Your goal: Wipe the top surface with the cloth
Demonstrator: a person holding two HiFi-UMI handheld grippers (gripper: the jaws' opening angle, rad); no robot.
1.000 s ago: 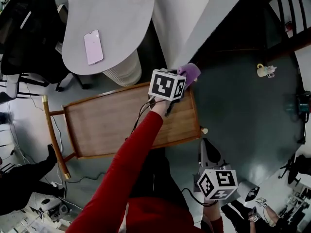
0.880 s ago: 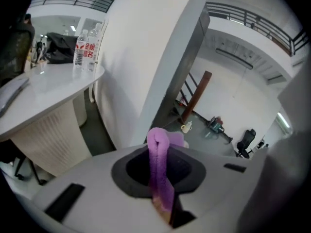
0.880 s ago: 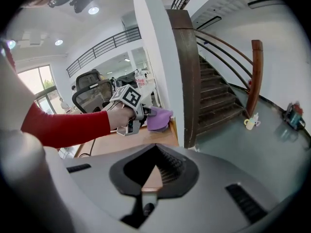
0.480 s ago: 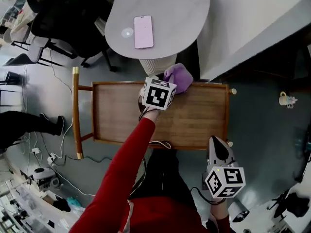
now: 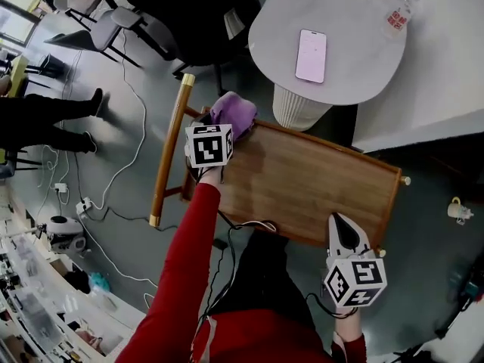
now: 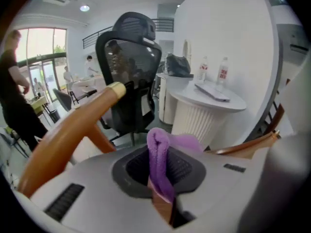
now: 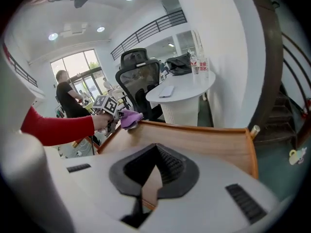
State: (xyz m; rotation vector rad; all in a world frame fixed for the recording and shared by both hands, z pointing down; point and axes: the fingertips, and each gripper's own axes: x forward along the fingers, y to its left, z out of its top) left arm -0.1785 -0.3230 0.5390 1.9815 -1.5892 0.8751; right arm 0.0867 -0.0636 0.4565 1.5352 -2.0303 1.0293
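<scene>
Since the cloth point(image 5: 233, 114), clamped in the left hand-held gripper point(image 5: 218, 131), has slid along the far edge of the table point(image 5: 318, 187), 1 strip looks wiped. The right hand-held gripper point(image 5: 342, 229) hangs narrow, seemingly empty.

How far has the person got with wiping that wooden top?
Early on, it seems. Done: over the last second the purple cloth has swept along the far edge of the wooden top, ending at the corner by the handle. In hand: the left hand-held gripper is shut on the cloth there. Left: the middle and near side, where the right hand-held gripper hangs shut and empty.
</scene>
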